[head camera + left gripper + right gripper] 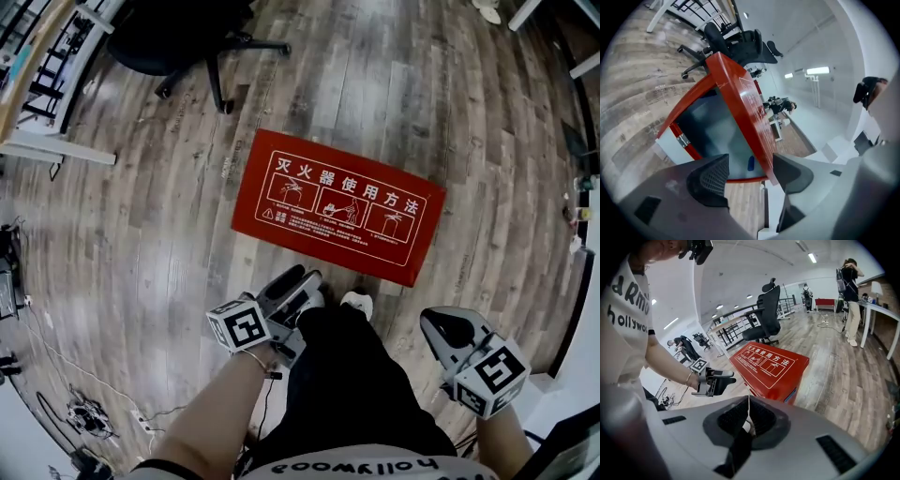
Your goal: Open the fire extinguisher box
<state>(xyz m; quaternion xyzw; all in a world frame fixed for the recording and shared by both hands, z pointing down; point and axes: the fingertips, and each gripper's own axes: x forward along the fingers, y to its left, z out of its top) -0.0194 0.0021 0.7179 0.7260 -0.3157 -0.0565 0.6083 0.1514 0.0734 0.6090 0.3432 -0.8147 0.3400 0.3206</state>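
The red fire extinguisher box (337,206) lies on the wood floor, its printed instruction panel facing up. In the left gripper view its glazed front (717,126) shows in a red frame, with a metal hinge (683,139) and a small blue latch (750,163). My left gripper (305,286) hangs just short of the box's near left corner, open. Its jaws (750,173) stand wide apart with the box's red edge seen beyond them and nothing pressed between. My right gripper (433,323) is lower right, apart from the box, shut and empty (747,420).
A black office chair (187,37) stands beyond the box at the upper left, next to a desk frame (56,141). Cables (89,417) lie at the lower left. My leg and white shoe (356,302) are close to the box's near edge. A person (851,301) stands far off.
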